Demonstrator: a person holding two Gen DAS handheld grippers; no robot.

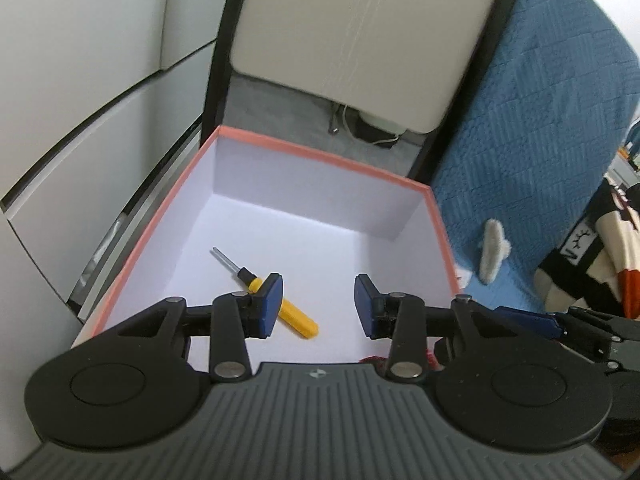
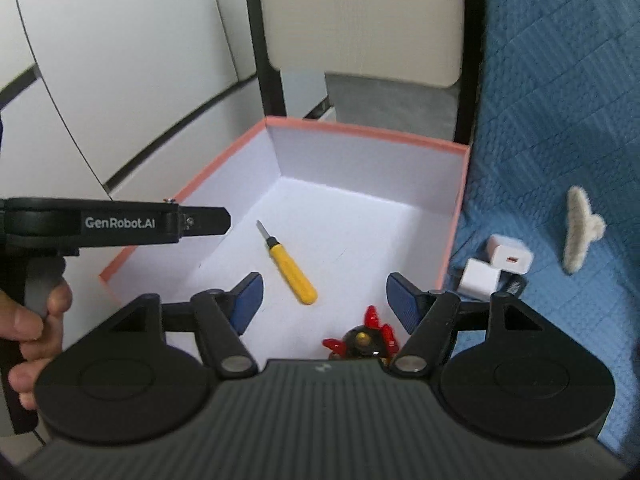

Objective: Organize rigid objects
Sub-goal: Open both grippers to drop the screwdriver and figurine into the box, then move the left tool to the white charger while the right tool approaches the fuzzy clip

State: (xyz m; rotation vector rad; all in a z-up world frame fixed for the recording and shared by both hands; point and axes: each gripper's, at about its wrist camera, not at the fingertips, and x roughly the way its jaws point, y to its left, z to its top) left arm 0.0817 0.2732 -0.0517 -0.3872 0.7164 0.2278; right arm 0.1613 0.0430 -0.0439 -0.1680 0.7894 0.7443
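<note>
Both grippers, left (image 1: pixel 319 306) and right (image 2: pixel 324 300), empty and spread over box (image 2: pixel 460 200); chargers (image 2: pixel 496 266) lie outside, rightward, nearer right.

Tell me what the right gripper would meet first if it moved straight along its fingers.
Probably the white floor of the box, just right of the yellow screwdriver. The right gripper is open and empty; depth is uncertain.
</note>
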